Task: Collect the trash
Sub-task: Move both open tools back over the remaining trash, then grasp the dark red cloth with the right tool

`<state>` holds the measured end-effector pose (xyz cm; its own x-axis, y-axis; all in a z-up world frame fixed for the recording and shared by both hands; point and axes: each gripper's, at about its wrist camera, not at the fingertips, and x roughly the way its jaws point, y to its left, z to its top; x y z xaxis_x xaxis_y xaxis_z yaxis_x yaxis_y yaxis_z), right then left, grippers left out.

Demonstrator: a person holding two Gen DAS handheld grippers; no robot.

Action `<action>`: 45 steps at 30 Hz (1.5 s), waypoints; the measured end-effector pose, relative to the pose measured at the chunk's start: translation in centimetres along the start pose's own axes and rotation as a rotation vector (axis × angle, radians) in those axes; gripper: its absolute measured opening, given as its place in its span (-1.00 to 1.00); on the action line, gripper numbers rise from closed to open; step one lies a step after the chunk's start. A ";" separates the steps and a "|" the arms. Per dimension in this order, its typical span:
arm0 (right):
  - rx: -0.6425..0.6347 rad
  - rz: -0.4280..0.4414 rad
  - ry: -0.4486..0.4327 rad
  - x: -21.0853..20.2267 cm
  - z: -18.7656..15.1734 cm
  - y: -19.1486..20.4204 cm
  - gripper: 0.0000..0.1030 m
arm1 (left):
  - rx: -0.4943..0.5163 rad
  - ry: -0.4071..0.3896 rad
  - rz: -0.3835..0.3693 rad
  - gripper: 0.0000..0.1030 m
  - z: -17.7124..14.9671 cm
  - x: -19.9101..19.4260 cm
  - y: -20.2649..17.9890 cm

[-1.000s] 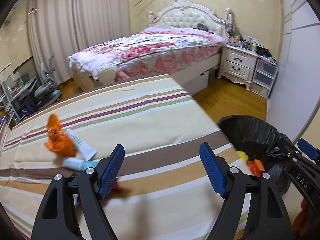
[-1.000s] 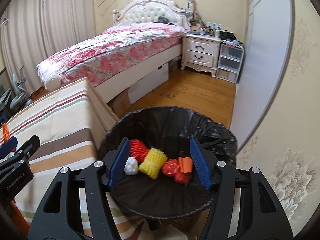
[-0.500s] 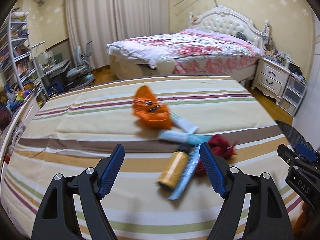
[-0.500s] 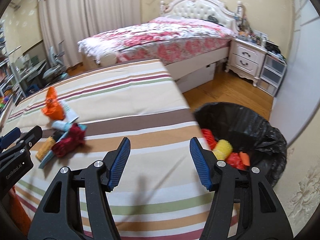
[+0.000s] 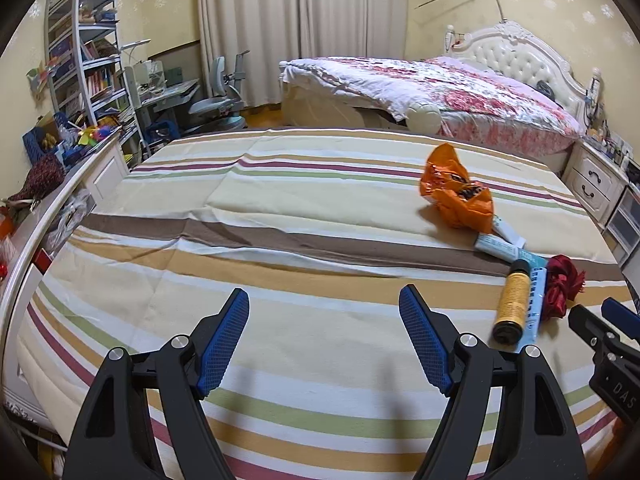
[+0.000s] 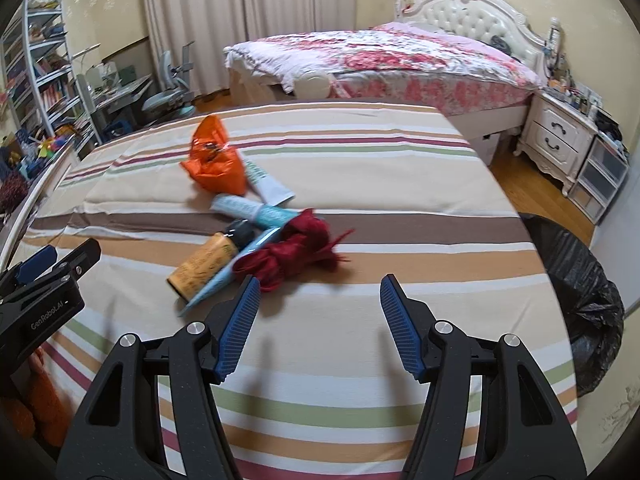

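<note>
While both grippers hang empty above the striped bed [image 6: 360, 360], the step in hand looks like choosing the next piece of trash to lift. Nearest the right gripper [image 6: 320, 320], whose jaws stand wide, lies the red ribbon bundle [image 6: 296, 246], just ahead and a little to its left, touching the yellow bottle [image 6: 204, 264] and a flat blue packet [image 6: 236, 270]. Beyond these rest two tubes [image 6: 250, 209] and, farther still, the orange bag [image 6: 214, 164]. From the left gripper [image 5: 324, 340], jaws also wide, the same pile sits off to its right. Taking the ribbon probably calls for a short reach forward and a closing pinch on its loose loops. Bare bedding surrounds the pile, leaving room on every side. At the bed's right edge stands the black-lined bin [image 6: 580, 280], near enough for an easy carry.
</note>
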<state>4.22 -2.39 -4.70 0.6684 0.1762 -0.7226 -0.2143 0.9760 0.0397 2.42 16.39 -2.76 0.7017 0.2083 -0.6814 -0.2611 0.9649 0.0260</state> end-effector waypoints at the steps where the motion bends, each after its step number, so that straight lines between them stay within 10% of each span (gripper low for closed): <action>1: -0.009 0.001 0.003 0.1 0.0 0.4 0.19 | -0.004 0.000 0.001 0.46 0.0 0.0 0.2; 35: 0.024 -0.104 0.030 3.1 2.5 -1.9 0.18 | -0.004 0.015 -0.046 0.46 0.2 1.0 -0.1; 40: 0.027 -0.078 0.061 3.7 2.4 -2.4 -0.56 | 0.018 0.013 -0.060 0.46 0.2 1.0 -1.1; 45: 0.026 -0.078 0.060 2.8 1.6 -3.1 -0.57 | 0.045 0.011 -0.081 0.46 0.1 0.9 -2.4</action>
<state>7.92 -4.75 -5.72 0.6379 0.0927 -0.7645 -0.1445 0.9895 -0.0006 3.74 14.25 -3.31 0.7121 0.1280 -0.6903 -0.1736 0.9848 0.0036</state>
